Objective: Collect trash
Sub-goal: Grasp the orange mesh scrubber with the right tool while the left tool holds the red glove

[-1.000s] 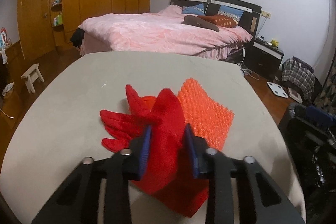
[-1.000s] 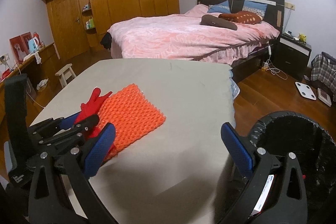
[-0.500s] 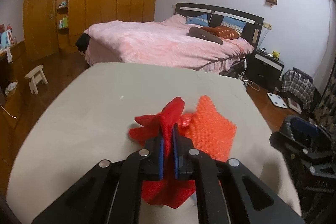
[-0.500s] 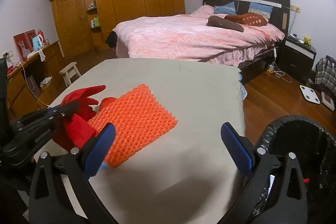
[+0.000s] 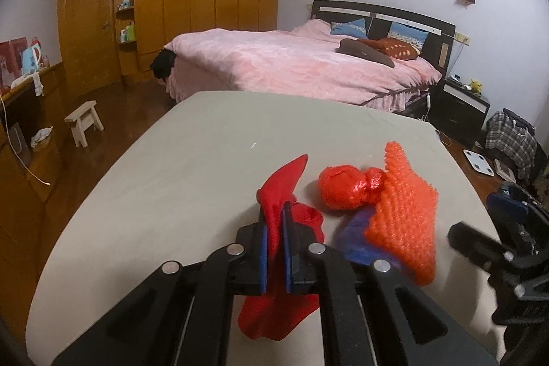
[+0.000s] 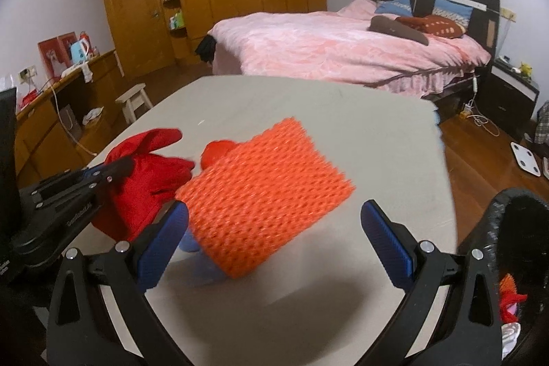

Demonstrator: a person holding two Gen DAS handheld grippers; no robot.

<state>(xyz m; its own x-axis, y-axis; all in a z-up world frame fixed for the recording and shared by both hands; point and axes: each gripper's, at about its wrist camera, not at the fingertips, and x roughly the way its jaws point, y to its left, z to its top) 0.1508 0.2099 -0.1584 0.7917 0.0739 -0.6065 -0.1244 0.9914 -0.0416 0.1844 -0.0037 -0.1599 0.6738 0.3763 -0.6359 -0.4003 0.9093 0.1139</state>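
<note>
Lifted clear of the heap since 1 second ago, the red glove (image 5: 274,242) now hangs from the left tool (image 5: 274,249), whose jaws are pressed together on its cloth, and its rising has uncovered a red crumpled ball (image 5: 343,187) that was under it. The orange mesh pad (image 6: 264,194) has tipped up at 1 edge, with something blue (image 5: 353,235) showing under it.

My reading is that step 1 of the collecting is under way: the glove is picked and wants carrying to the black-lined bin (image 6: 514,228), which stands off the worktop (image 5: 171,187) on the right side. That move calls for a swing across to the right, high enough for the dangling cloth to pass over the pad and the ball.

In the way is the right tool (image 6: 274,242), spread wide and empty, hovering low over the worktop just in front of the pad (it sits between the glove and the bin). It could either draw back or take the pad itself.

Further off are the bed (image 5: 308,67), a small stool (image 5: 84,122) and the wooden wardrobe (image 5: 188,6), none of them near the work.
</note>
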